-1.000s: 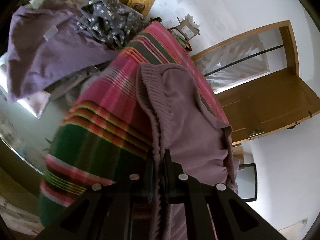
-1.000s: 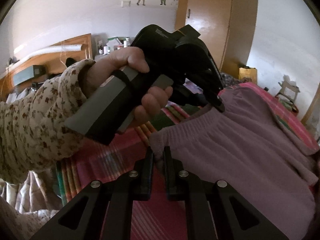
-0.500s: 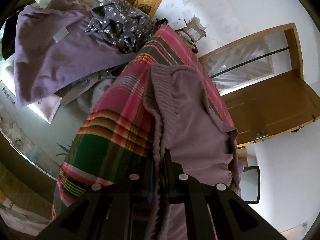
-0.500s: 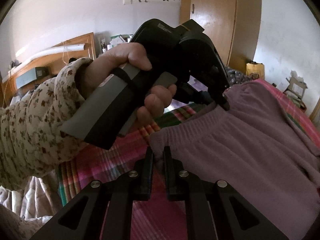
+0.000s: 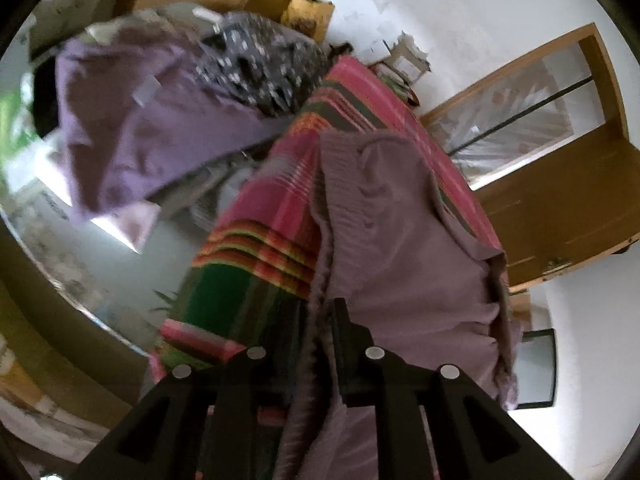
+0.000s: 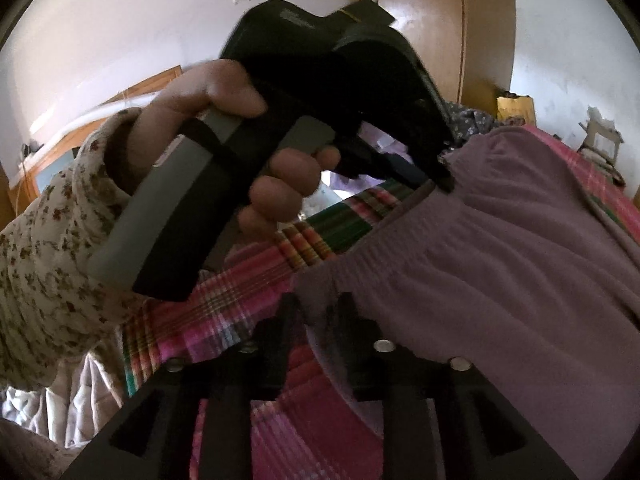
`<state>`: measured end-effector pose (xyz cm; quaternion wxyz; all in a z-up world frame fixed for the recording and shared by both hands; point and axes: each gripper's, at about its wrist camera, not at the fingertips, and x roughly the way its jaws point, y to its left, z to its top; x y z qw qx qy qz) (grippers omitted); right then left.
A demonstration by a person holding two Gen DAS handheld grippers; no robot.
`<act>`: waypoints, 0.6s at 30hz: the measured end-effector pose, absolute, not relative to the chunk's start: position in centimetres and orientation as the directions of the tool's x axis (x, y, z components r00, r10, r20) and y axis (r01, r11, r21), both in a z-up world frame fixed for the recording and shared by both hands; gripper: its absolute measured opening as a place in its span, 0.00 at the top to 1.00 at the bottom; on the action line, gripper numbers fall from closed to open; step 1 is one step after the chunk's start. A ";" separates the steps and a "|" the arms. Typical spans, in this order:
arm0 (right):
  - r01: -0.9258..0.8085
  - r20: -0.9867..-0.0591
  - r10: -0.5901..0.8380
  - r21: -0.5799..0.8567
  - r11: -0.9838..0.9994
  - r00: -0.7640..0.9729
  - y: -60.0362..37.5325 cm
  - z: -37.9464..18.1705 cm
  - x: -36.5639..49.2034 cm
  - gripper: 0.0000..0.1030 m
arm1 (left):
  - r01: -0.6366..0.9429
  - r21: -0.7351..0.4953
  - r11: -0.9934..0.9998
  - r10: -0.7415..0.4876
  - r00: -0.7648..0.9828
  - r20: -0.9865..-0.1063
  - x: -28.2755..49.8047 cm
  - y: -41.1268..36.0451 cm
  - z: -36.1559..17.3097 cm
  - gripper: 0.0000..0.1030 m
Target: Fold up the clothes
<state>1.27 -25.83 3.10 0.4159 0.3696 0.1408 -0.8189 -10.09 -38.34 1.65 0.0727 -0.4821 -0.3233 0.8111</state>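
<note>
Two tools are seen at one edge of a mauve garment point(image 6: 500, 264) that lies spread on a bed covered by a pink and green plaid blanket point(image 5: 260, 264). The garment is stretched away from both cameras, its ribbed waistband point(image 6: 360, 248) forming the near edge and its long axis running off toward the far end of the bed. The waistband is held along a line between the two tools, so the coming fold is judged to turn on that shared edge.

The left tool point(image 5: 320, 316) is placed at one end of the band; its jaws are opening, a narrow gap is shown, and the gathered hem is still threaded between them. The right tool point(image 6: 314, 312) is set at the other corner; its jaws are also opening, with the corner of the cloth lying loosely in the gap. Neither hand is clearly nearer.

Beyond the blanket, a heap of other clothes point(image 5: 160, 120) is piled. The left hand point(image 6: 224, 136) is seen wrapped round its grip.
</note>
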 end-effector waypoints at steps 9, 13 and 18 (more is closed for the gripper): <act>0.753 -0.687 -0.595 0.105 -0.649 -0.417 -22.5 4.6 2.3 0.67 | 0.179 -0.537 -0.825 0.346 -0.591 -0.729 -5.7 -37.8 5.1 0.81; 0.685 -0.656 -0.591 0.151 -0.713 -0.470 -18.1 5.8 2.0 0.63 | 0.113 -0.469 -0.876 0.308 -0.617 -0.724 -3.8 -35.2 7.1 0.77; 0.533 -0.625 -0.513 0.178 -0.827 -0.588 -10.0 6.4 2.7 0.63 | -0.045 -0.375 -0.926 0.326 -0.598 -0.732 -1.5 -29.6 7.8 0.73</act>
